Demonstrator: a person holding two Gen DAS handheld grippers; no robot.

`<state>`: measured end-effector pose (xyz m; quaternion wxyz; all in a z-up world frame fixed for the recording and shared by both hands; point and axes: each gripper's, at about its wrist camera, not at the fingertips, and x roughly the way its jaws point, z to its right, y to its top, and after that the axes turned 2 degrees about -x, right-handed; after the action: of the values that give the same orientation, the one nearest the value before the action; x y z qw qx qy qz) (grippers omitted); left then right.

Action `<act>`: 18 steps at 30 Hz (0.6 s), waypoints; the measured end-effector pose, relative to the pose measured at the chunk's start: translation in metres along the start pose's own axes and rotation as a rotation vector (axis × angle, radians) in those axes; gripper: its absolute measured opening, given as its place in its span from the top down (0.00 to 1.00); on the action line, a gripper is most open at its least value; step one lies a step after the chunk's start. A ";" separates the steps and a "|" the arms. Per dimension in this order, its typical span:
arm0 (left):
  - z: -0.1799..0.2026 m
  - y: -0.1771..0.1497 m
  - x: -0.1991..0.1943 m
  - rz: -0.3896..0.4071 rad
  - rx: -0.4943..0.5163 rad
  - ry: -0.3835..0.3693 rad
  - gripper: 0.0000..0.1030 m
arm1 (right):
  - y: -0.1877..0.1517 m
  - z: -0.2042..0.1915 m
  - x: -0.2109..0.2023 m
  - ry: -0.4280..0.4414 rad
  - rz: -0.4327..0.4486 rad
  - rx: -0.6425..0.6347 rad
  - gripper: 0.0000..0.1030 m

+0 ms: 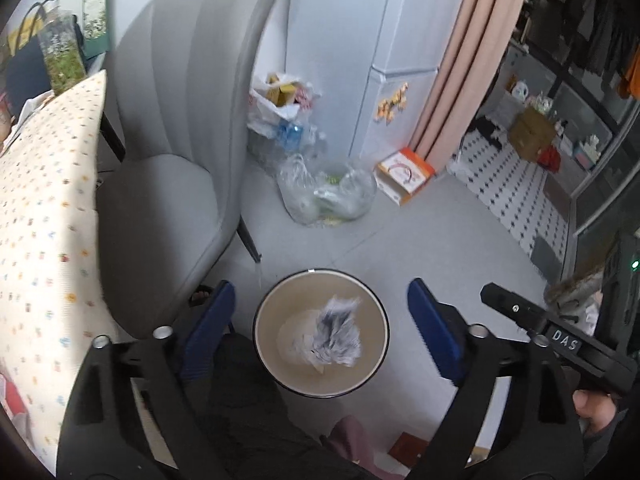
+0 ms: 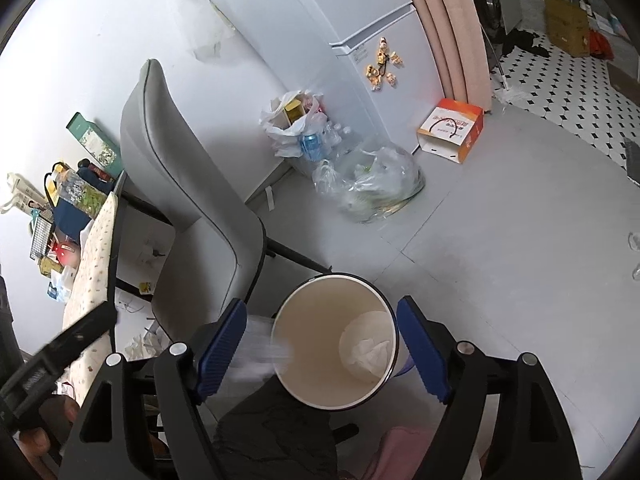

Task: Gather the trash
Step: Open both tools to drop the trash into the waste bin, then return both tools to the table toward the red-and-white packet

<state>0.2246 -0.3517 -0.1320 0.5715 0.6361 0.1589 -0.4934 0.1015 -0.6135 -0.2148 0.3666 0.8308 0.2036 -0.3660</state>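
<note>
Left wrist view: I have the left tongs [image 1: 320,320] directly above the waste bin [image 1: 280,376], jaws well apart and gripping nothing. A crumpled paper wad [image 1: 338,334] shows blurred over the bin's mouth; I cannot tell whether it is in the air or already resting on the white tissue at the bottom. The grey chair [image 1: 176,128] stands to the left, touching or nearly touching the bin. On the far floor lie a clear plastic bag [image 1: 326,194], a stuffed white bag [image 1: 276,100] and an orange-and-white box [image 1: 404,176].

Right wrist view: the right tongs [image 2: 320,354] also stand apart and empty, framing the same waste bin [image 2: 288,364]. A blurred pale streak sits at the bin's near-left rim, beside the left finger; I judge it to be the paper wad [image 2: 262,350], but its position against the rim is unclear. White tissue [image 2: 366,350] lies inside. Scraps [image 2: 142,346] remain on the floor under the chair [image 2: 188,184].

Risks, as I judge them: if the wad is clipping the rim, it could bounce out onto the floor. Both tools crowd one opening, so a careless withdrawal could knock the tongs together or tip the bin. The remaining scraps sit close to the chair legs, where a jaw could snag.
</note>
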 end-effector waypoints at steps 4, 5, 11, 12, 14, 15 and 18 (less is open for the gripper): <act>-0.023 0.003 -0.024 0.045 -0.059 0.027 0.11 | -0.003 -0.018 -0.004 0.017 0.015 -0.024 0.12; -0.030 0.002 -0.030 0.056 -0.078 0.031 0.11 | -0.005 -0.024 -0.005 0.020 0.019 -0.031 0.10; -0.063 -0.012 -0.072 0.164 -0.142 0.102 0.06 | -0.011 -0.062 -0.016 0.029 0.055 -0.110 0.07; -0.067 -0.014 -0.078 0.179 -0.149 0.110 0.06 | -0.012 -0.070 -0.019 0.028 0.069 -0.126 0.07; -0.076 -0.021 -0.094 0.223 -0.165 0.115 0.06 | -0.014 -0.082 -0.024 0.024 0.088 -0.146 0.07; -0.080 -0.022 -0.100 0.234 -0.169 0.119 0.06 | -0.016 -0.088 -0.027 0.020 0.099 -0.156 0.07; -0.092 -0.026 -0.120 0.267 -0.193 0.132 0.06 | -0.021 -0.110 -0.036 -0.002 0.134 -0.186 0.07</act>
<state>0.1901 -0.2192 -0.0625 0.6788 0.6245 0.1570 -0.3529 0.1161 -0.5187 -0.1466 0.4660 0.8045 0.1802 -0.3212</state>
